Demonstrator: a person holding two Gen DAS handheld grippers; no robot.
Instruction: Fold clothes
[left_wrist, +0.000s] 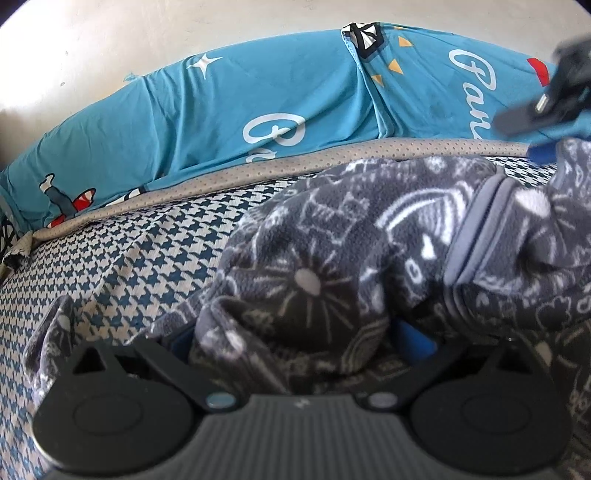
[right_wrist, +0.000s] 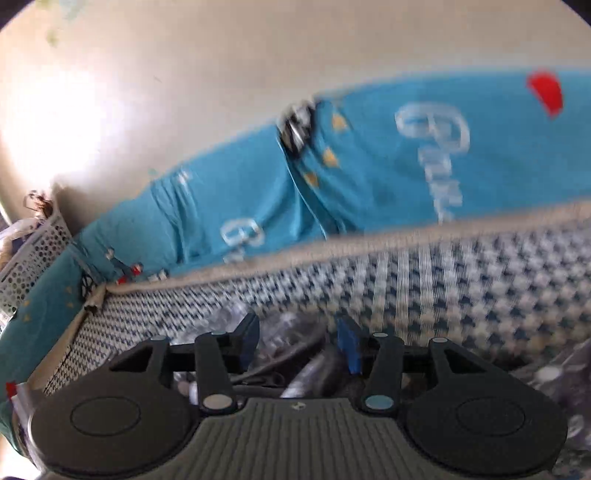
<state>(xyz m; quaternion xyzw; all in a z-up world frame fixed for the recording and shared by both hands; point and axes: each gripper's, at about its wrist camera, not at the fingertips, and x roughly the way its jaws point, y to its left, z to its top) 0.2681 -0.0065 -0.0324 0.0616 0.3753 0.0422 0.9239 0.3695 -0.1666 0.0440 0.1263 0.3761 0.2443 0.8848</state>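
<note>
while the grey printed fleece garment (left_wrist: 369, 236) lies bunched on the houndstooth bed cover (left_wrist: 122, 266), a fold of it is pinched in the left claw (left_wrist: 295, 343), clenched on the cloth with blue pads showing either side of the bunch. the grip looks taken low on the fabric, probably so that a hem or sleeve can be lifted and laid over. the right claw (right_wrist: 299, 347) is seen released, its pads apart; blurred grey cloth lies below and between them but is not pressed, so nothing is held there. in the left wrist view it shows blurred near the far edge of the bed, above the garment's far end.

the garment sits toward the far edge of the bed, close beside the grey mesh trim (left_wrist: 221, 177) and the blue printed sheet (left_wrist: 221, 103) rising behind it. little room is left on that side. open bed cover is seen to the left of the garment in the left wrist view, and a perforated basket (right_wrist: 33, 254) is noted past the far left corner in the right wrist view. folding is judged early, cloth not yet flattened.
</note>
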